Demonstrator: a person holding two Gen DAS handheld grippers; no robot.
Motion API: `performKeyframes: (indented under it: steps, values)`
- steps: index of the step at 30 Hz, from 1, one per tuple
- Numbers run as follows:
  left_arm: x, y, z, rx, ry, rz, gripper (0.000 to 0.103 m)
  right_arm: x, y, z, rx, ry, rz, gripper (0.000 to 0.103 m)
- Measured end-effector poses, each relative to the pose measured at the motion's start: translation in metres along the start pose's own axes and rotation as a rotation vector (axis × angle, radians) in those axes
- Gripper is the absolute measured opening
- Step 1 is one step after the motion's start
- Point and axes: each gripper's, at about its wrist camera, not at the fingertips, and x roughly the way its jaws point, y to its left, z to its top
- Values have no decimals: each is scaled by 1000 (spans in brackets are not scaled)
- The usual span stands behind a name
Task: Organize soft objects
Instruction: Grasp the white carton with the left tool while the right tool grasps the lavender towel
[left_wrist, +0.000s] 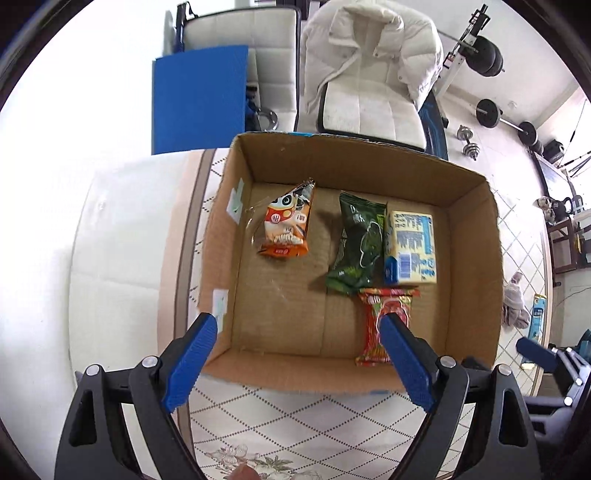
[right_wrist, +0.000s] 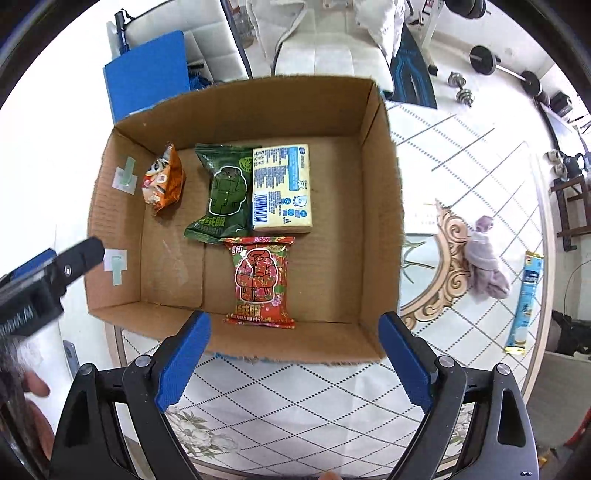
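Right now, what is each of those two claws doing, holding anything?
Left gripper: open, holding nothing, over the cardboard box.
Right gripper: open, holding nothing.

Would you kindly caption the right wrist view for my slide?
Open right gripper above a cardboard box holding four soft packets; purple cloth outside on the table.

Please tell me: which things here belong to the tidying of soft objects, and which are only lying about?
Job:
box
orange pack
green pack
yellow pack
red pack
purple cloth and blue sachet, both outside the box
left gripper and right gripper, jaws open

Lying about:
white jacket
dumbbell
blue board
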Motion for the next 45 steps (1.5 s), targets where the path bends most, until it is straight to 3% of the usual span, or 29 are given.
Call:
performKeyframes:
  steps: [8,16,20,24,29,33,36,41,45]
  values:
    - [-39,1,-38,-33,-63,22,90,-32,-3,-30,-20,-59,21,94]
    - [-66,-24,-48,-23,-106,34,90,-56,-22,-42,-41,-87,68,94]
    - [-81,-62,-44,17,-120,41,90,-68,-58,-44,2,-106,114,94]
    - [-85,-131,-34,109,-124,9,90,-81,-136,-44,120,-124,114,94]
    - [-43,-240,-8,259,1,-87,90,-78,-254,-46,300,-116,60,94]
    - [14,-314,27,297,123,-97,90,-54,-338,-45,414,-70,9,94]
    - [68,-356,55,300,219,-66,90,-32,-377,-41,451,-44,13,94]
    - [150,-387,72,308,339,43,90,14,-405,-30,479,21,76,94]
    - [186,-387,68,299,394,82,90,51,-385,-7,411,63,177,94]
